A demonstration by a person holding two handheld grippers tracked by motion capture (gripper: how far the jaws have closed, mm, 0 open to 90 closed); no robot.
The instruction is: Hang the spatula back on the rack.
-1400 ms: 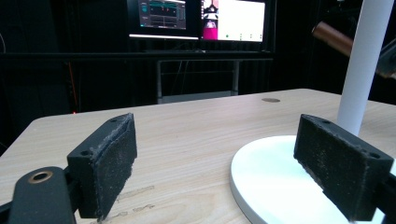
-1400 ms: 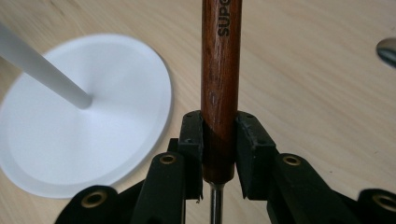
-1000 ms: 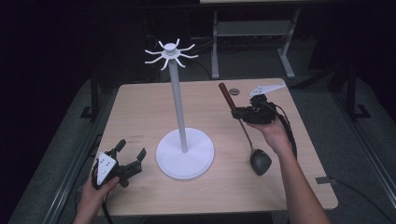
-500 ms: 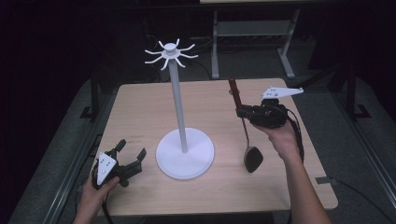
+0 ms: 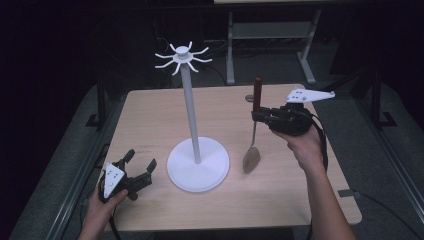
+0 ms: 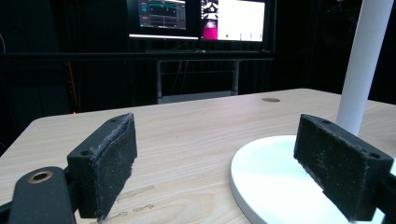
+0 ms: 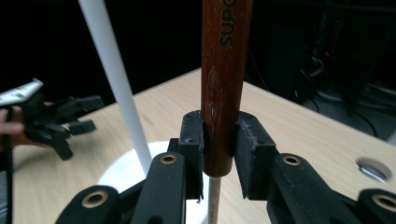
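Lower left of the high view: left claw (image 5: 142, 171), black with a white plate on top, held in a hand (image 5: 102, 202) low over the light wooden surface (image 5: 150, 115), jaws spread wide and released, nothing between them. In the left gripper view, same two black pads (image 6: 112, 161) far apart, edge of the round white base (image 6: 271, 186) between them.

Centre of the high view: tall white stand (image 5: 189, 100) with a round base and a crown of curved hooks at the top, upright on the surface.

Right of centre: wooden-handled metal spoon (image 5: 252, 150), held nearly upright, bowl down and touching or just above the surface, close beside the base. Right claw (image 5: 257, 116) clenched on the dark reddish-brown handle (image 7: 224, 70), seen pinched between both pads in the right gripper view.
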